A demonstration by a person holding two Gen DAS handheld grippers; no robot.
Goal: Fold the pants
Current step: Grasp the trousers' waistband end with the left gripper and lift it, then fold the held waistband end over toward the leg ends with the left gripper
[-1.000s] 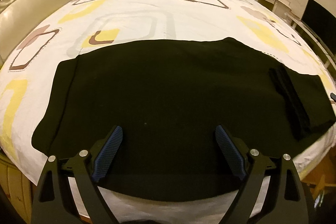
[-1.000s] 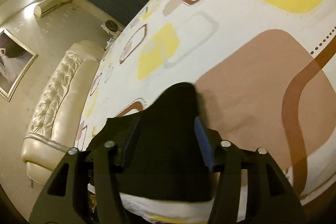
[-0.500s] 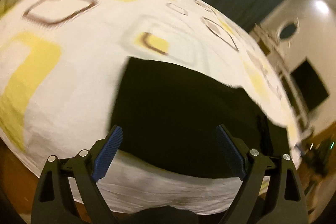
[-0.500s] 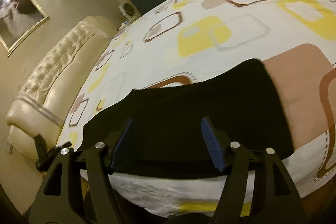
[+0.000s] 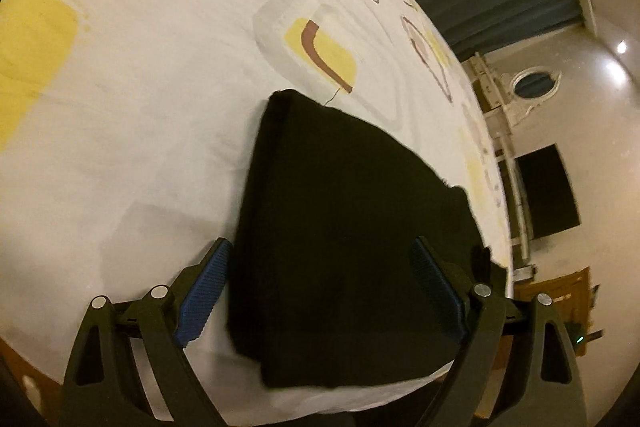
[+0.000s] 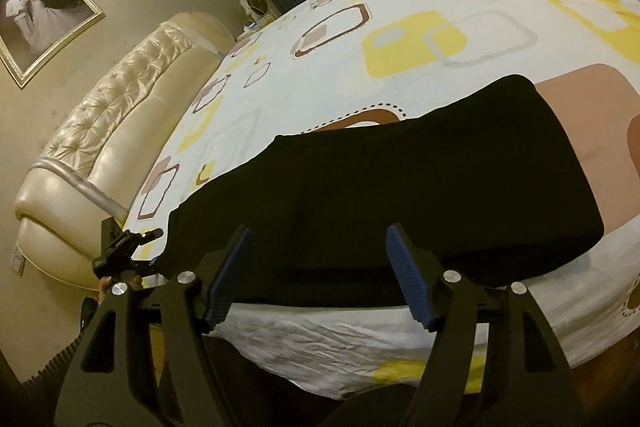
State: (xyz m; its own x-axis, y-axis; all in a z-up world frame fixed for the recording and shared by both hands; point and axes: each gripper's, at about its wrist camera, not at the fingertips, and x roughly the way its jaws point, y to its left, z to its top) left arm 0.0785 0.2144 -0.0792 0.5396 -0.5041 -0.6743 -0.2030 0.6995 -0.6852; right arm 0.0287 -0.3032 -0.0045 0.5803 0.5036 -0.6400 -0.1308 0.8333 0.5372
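Two grippers over the bed (image 6: 420, 27): left gripper (image 5: 320, 287) closing its wide jaws astride the black pants' (image 5: 340, 227) left end, nothing pinched; right gripper (image 6: 316, 271) parted, empty. Pants spread flat along the near edge, likely for lifting ends together.

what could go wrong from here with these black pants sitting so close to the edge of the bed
1. The pants lie along the near edge of the bed; a tug toward the person could slide them off.
2. The left gripper is closing over the pants' end with its pads not yet pressing; it might catch only the top layer and undo the fold.
3. The right gripper is open, so nothing anchors the other end.
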